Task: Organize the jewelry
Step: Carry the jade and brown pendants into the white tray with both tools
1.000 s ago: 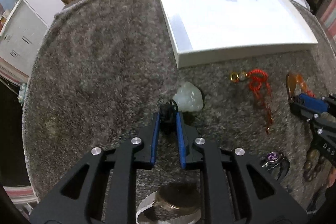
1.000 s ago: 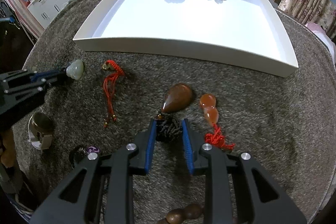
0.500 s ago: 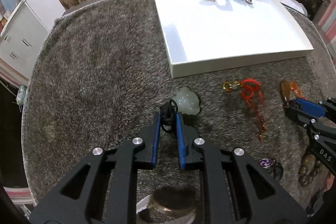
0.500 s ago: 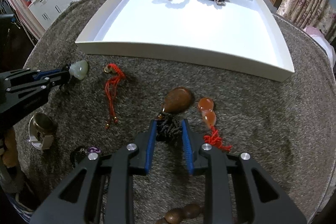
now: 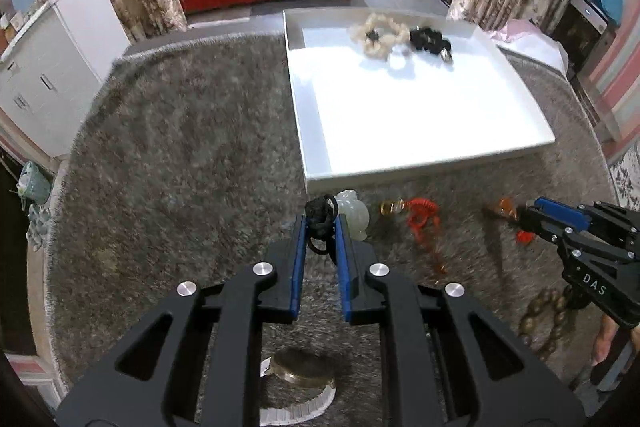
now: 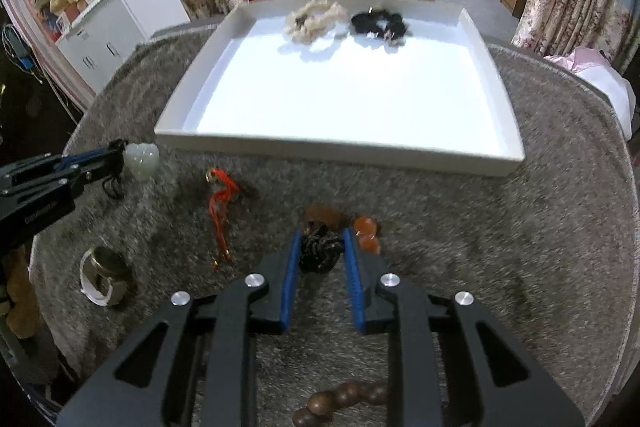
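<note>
**Both grippers hold pendant cords; tray awaits**

Left gripper: jaws closed on the black cord of the pale pendant. The grip is on the knotted cord, not the stone, which is probably the surer hold, since a smooth rounded stone would likely slip between flat pads. The pendant hangs just beyond the right fingertip, near the front wall of the white tray. Whether the stone is clear of the rug cannot be told from either view.

Right gripper: its jaws have just been closing, with a dark knot between them, and the pads now appear to press on it. The brown pendant joined to the knot is blurred and partly behind the fingertips. An orange gourd charm lies just beside the right finger, not held.

Judgement: both pieces are gripped for transfer to the tray, which stands directly ahead of each gripper. The tray holds a cream scrunchie and a black scrunchie against its far wall; the rest of the floor is bare.

Loose on the rug: a red cord charm, wooden beads cut off by the right gripper's body, and a round metal piece with a white strip, its nature unclear.

Limits: motion blur softens the near rug and small items. A bead string at the left view's right edge is partly hidden by the right gripper. The person is barely in view.
</note>
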Tool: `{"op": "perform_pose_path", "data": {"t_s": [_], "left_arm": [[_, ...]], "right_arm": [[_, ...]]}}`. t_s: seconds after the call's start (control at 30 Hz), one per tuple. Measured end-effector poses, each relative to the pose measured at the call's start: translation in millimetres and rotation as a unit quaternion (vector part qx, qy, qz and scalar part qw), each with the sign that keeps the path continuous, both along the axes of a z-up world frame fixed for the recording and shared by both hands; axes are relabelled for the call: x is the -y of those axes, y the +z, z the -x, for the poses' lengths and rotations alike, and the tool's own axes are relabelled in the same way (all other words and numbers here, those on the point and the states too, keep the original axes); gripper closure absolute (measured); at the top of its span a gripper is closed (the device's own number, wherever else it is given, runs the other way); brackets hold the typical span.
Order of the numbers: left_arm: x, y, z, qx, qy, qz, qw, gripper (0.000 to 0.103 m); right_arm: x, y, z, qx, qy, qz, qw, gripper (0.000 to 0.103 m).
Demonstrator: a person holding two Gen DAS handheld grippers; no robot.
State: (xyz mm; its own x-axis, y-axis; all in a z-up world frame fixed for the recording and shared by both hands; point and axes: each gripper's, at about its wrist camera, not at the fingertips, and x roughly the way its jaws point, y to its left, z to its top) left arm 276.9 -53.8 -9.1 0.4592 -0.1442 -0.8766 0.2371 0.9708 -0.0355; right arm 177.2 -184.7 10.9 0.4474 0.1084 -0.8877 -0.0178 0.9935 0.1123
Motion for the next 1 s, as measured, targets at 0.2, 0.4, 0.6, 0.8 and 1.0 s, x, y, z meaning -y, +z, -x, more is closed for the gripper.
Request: {"op": "perform_pose_path", "data": {"t_s": [0.2, 0.4, 0.6, 0.8, 1.0], "left_arm": [[-0.9, 32.7, -23.3, 0.007, 0.031, 0.005, 0.9995, 0.09], [14.1, 32.2, -73.5, 0.008, 0.042, 0.011, 0.999, 0.09], [39.6, 15.9, -131.9, 0.012, 0.043, 0.01, 0.999, 0.09], [58.1, -0.3, -182.7, 0.03, 0.047, -0.003, 0.9984, 0.09], [65.7, -27.3, -210.7, 0.029, 0.048, -0.023, 0.9982, 0.09]], "right_arm": [[18.8, 34.4, -21.1, 0.028, -0.019, 0.007, 0.999, 0.083], [52.4, 43.1, -73.6, 0.048, -0.052, 0.011, 0.997, 0.083], [85.5, 31.5, -142.0, 0.062, -0.081, 0.016, 0.995, 0.083], [104.9, 21.0, -194.1, 0.109, -0.097, 0.026, 0.989, 0.083], [104.5, -12.3, -213.4, 0.109, -0.085, 0.085, 0.987, 0.083]]}}
